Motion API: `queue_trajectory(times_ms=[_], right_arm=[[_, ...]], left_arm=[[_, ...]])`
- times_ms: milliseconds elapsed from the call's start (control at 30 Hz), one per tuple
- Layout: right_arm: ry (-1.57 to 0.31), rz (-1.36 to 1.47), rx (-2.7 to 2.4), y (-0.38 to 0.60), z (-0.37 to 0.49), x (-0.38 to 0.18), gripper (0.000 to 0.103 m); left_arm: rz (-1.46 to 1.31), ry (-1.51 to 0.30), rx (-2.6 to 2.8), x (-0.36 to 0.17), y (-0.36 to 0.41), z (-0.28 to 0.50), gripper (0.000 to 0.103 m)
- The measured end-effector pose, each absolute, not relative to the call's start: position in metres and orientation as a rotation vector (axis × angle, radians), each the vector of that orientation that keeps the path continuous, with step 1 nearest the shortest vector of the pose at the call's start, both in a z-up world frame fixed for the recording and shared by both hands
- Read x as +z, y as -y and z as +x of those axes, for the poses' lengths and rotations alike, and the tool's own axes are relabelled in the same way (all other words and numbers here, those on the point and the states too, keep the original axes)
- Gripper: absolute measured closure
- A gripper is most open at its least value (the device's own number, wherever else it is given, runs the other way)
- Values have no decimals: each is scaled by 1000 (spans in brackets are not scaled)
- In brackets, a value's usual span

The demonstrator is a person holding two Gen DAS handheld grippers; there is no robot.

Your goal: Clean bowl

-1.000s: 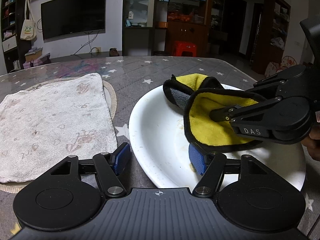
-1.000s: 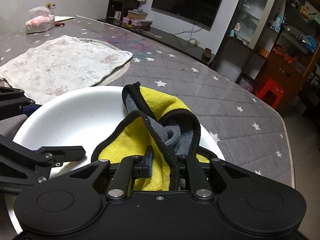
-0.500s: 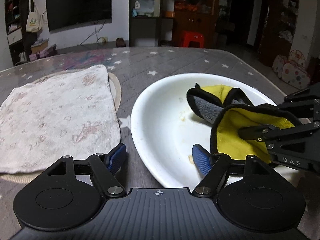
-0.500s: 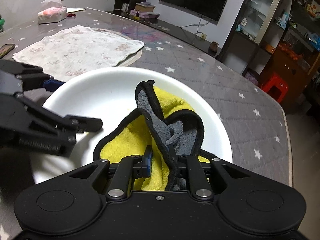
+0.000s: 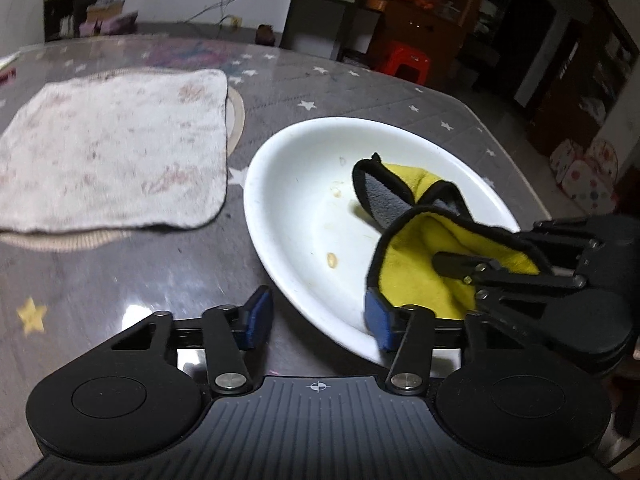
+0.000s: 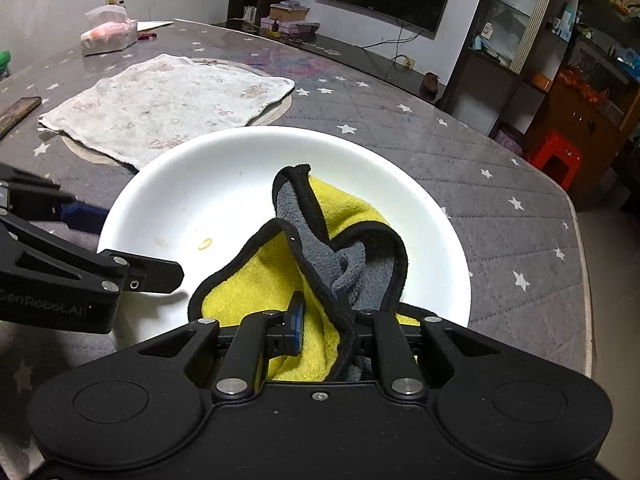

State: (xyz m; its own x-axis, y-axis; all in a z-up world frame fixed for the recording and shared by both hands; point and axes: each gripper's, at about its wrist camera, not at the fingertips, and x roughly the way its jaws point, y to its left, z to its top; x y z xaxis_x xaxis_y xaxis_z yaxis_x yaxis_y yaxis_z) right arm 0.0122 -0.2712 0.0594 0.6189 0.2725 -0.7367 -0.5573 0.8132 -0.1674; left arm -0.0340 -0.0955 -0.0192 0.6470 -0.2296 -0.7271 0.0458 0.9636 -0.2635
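Glossy white glazed bowl (image 6: 224, 184) in front of the fingers, smooth, with a few dried crumbs stuck on. The cloth (image 6: 280, 280) in it is fluffy yellow-and-grey microfibre with a black stitched edge. To the left lies a worn, stained cotton towel (image 5: 112, 148). Quilted star-print table cover (image 6: 500, 208), shiny as under clear film.

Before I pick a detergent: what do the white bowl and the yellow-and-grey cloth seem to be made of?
White round bowl: probably glazed ceramic, perhaps melamine; smooth and faintly glossy. Yellow-and-grey cloth with black edging: plush, matte microfibre by its fuzzy nap.
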Motion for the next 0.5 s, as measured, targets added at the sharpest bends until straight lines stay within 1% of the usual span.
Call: queue_trajectory(times_ms=[133, 367, 500], right_arm=[[-771, -401, 511, 272, 9, 62, 87], [-775, -412, 525, 271, 10, 62, 88], [-774, -423, 527, 272, 11, 62, 88]], left_arm=[[-262, -855, -152, -19, 95, -33, 71], [-243, -857, -162, -19, 92, -25, 74], [-168, -832, -164, -20, 95, -16, 75]])
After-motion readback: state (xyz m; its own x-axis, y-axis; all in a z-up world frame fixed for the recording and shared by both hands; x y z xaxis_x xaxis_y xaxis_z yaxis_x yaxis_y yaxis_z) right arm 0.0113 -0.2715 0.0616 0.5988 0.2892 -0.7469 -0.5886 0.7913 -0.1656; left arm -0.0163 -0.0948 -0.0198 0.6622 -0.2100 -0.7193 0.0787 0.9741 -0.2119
